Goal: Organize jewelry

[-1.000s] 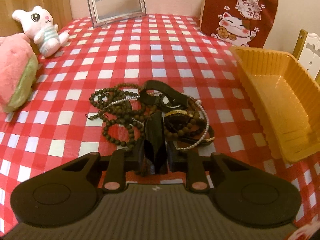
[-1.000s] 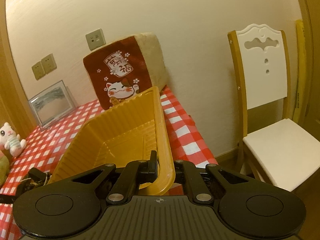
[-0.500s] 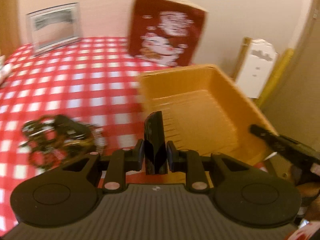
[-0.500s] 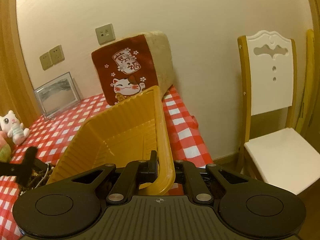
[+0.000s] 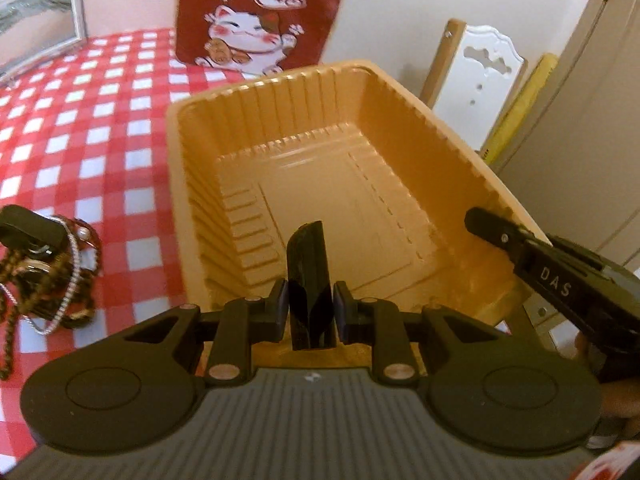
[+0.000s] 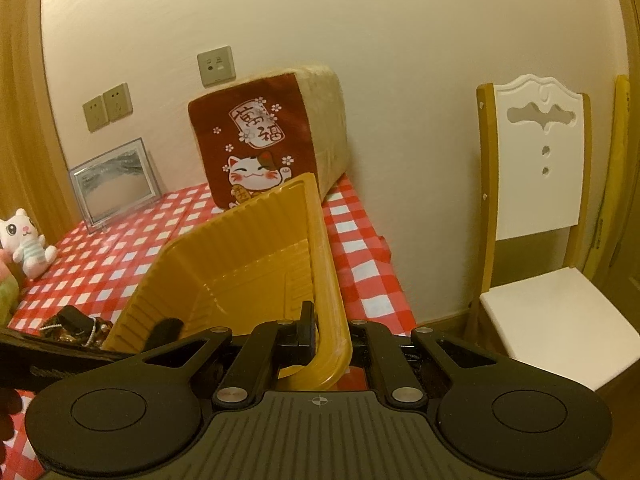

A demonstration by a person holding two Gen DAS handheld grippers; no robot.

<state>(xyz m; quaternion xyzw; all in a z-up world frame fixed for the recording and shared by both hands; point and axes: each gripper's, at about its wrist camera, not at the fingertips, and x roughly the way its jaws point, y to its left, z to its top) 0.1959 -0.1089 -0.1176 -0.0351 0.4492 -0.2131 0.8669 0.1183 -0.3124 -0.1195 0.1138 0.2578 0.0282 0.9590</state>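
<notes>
My left gripper (image 5: 310, 306) is shut on a black bangle (image 5: 309, 276) and holds it over the near end of the orange ribbed tray (image 5: 404, 92). The tray's inside shows nothing in it. A pile of jewelry (image 5: 44, 272), with dark bead strands, a pearl string and a black band, lies on the checked cloth left of the tray. My right gripper (image 6: 332, 338) is shut on the tray's near rim (image 6: 328, 280) and holds the tray tilted. It also shows in the left wrist view (image 5: 560, 280). The jewelry pile also shows in the right wrist view (image 6: 76, 326).
A red lucky-cat cushion (image 6: 264, 140) and a picture frame (image 6: 114, 184) stand at the table's back against the wall. A white plush cat (image 6: 26, 242) sits at the left. A white and wood chair (image 6: 540, 200) stands right of the table.
My left gripper lifted the black bangle off the jewelry pile and swung right, over the tray. My right gripper kept its hold on the tray rim.
</notes>
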